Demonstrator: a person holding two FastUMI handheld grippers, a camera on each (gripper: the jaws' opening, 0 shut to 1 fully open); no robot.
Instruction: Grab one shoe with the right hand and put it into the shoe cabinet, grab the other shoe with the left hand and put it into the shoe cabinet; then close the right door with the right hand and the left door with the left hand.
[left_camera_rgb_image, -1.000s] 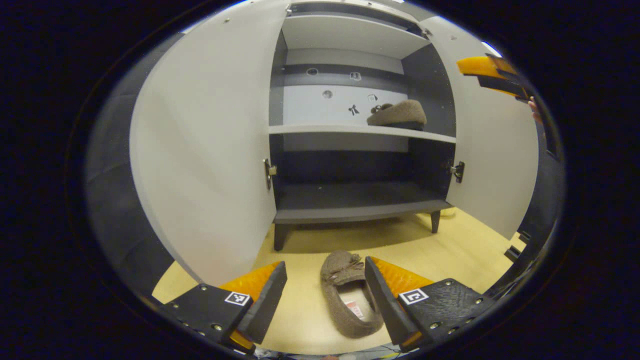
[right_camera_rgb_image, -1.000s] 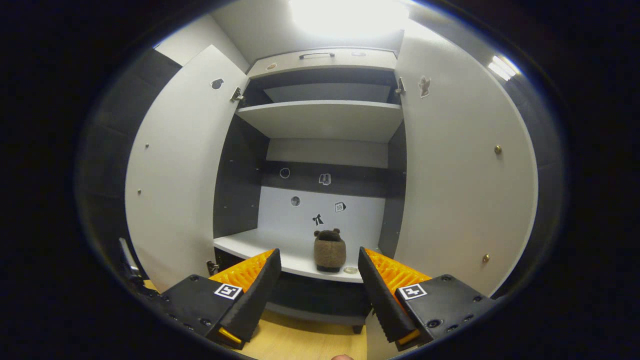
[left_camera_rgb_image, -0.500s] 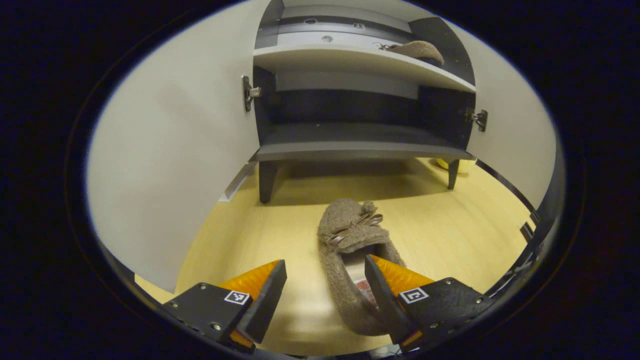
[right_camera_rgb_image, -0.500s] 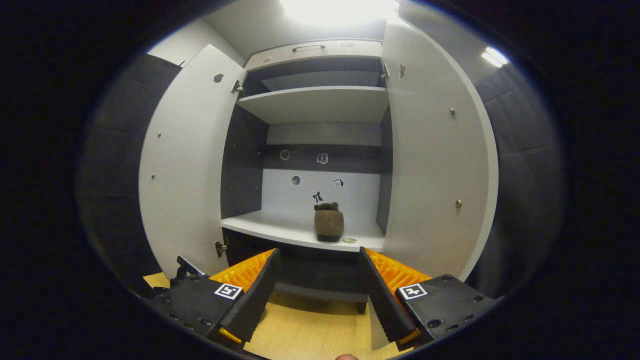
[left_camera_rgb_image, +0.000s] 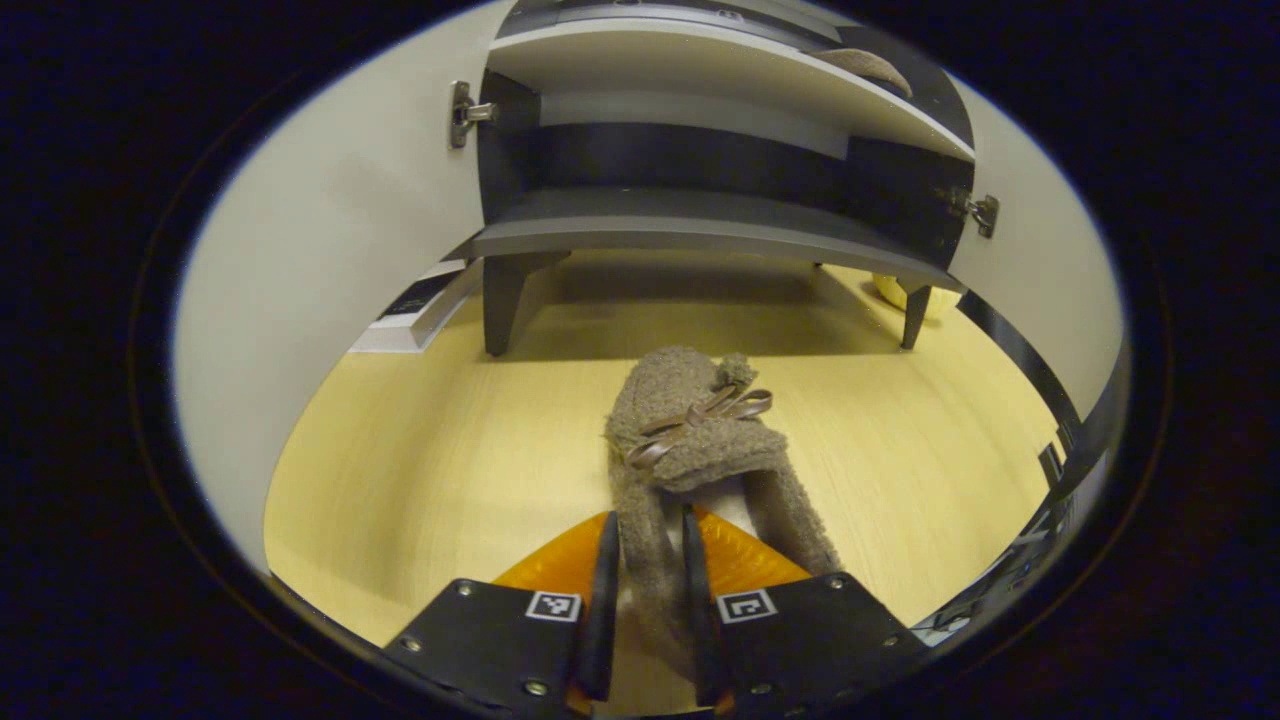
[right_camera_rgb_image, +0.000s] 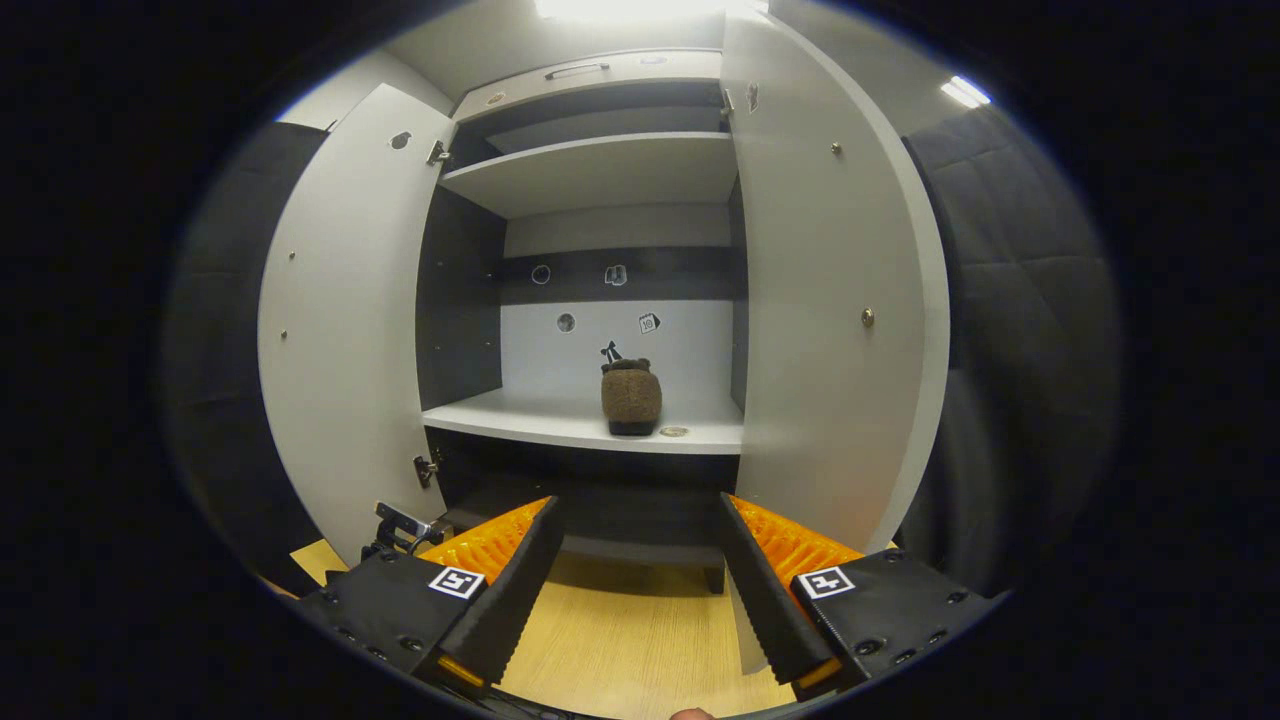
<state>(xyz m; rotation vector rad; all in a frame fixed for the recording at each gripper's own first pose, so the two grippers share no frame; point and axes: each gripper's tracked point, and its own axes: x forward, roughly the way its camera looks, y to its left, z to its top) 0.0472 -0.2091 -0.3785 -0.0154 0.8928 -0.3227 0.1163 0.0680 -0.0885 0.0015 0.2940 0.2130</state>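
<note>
Brown fuzzy slipper with a small ribbon bow (left_camera_rgb_image: 690, 440) lies on the pale wooden floor (left_camera_rgb_image: 430, 470) in front of the cabinet, toe toward the cabinet, heel toward the camera. Left claw (left_camera_rgb_image: 645, 600) drawn narrow on the slipper's near side wall, at the heel end: one finger outside the wall, the other inside the opening, both pressing the fabric. Slipper appears to rest on the floor, not yet lifted. Its mate, a matching brown fuzzy slipper (right_camera_rgb_image: 631, 397), sits on the white middle shelf (right_camera_rgb_image: 560, 420) of the white-and-dark-grey shoe cabinet (right_camera_rgb_image: 600, 180), toward the right side, so the right-hand placement reads as done. Right claw (right_camera_rgb_image: 640, 590) hangs wide and empty in front of the cabinet, above the floor, aimed at the shelf. Both doors stand open: left white door (right_camera_rgb_image: 340, 320) and right white door (right_camera_rgb_image: 830, 300) swung well outward. Judgement: the step in hand is the left-hand grab of the second shoe. Next move calls for lifting it clear of the floor, carrying it forward and up between the open doors, and setting it on a shelf, likely beside its mate. A one-wall pinch on soft fabric may let the slipper droop or swing, so keep it level. Door closing comes after.
</note>
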